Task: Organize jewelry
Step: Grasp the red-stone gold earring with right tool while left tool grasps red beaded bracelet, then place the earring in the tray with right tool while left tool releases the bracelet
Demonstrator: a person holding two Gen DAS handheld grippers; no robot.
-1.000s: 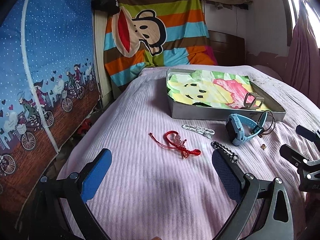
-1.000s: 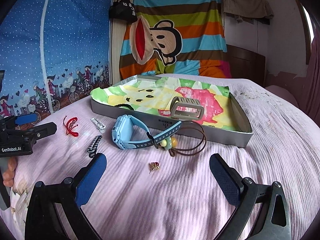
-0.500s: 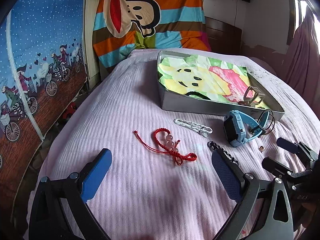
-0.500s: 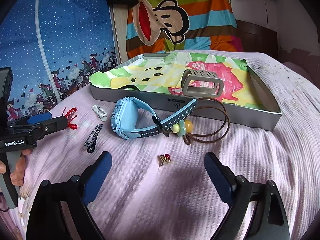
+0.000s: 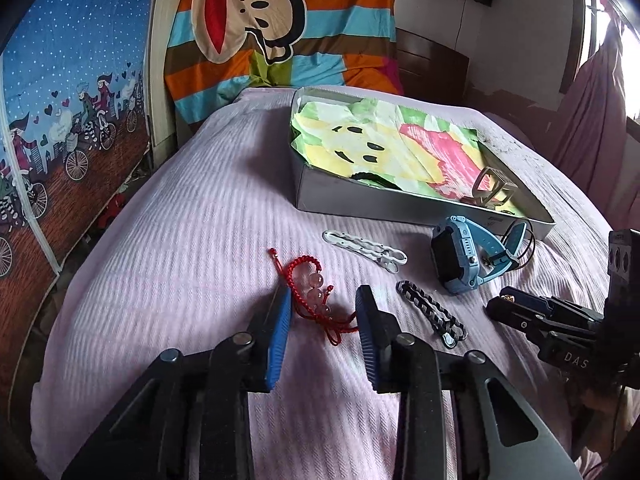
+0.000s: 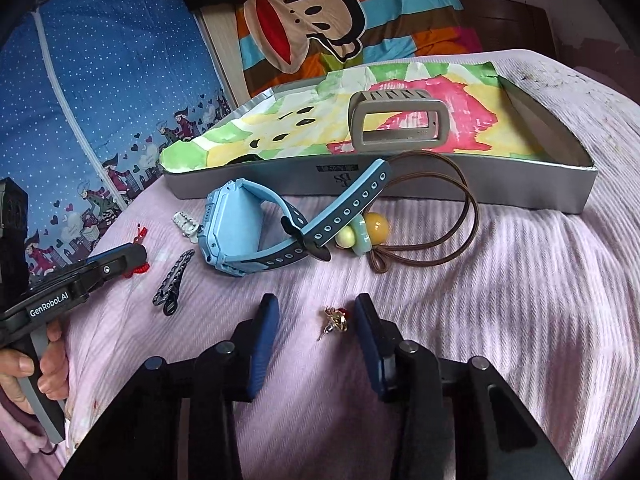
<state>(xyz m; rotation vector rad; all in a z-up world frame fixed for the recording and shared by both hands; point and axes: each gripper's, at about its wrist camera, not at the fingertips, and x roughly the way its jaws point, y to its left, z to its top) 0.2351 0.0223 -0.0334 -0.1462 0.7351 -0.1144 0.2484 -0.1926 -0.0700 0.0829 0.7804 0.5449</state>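
I am working on the pink bedspread (image 5: 192, 248) with a gripper in each hand.

My left gripper (image 5: 322, 322) is straddling one red cord bracelet (image 5: 316, 296) with three clear beads. Its jaws have just been closing; the bracelet is lying between the blue pads (image 5: 280, 328), the left pad at the cord's edge, the right pad over the knotted tail. I cannot tell whether the pads are pressing yet.

My right gripper (image 6: 312, 328) is straddling one small gold earring (image 6: 335, 318) with a red stone. Its jaws have just been closing too; a gap is showing on both sides of the earring, so nothing is being gripped.

Loose pieces lying on the bedspread, counted:
- one black-and-white hair clip (image 5: 432, 314), just right of the bracelet
- one white hair clip (image 5: 364, 245), beyond the bracelet
- one blue smartwatch (image 6: 256, 232) on its side, strap unbuckled
- one brown hair tie (image 6: 432, 216) with two round beads, one yellow and one pale green, touching the watch strap and leaning on the tray wall

One grey tray (image 6: 440, 190) is sitting beyond them, lined with one cartoon-printed paper (image 5: 360, 140). One grey watch bezel frame (image 6: 396, 124) is standing in the tray near its front wall.

In the right wrist view my hand (image 6: 28, 376) is gripping the left handle. One striped monkey blanket (image 5: 272, 32) is hanging behind the bed.
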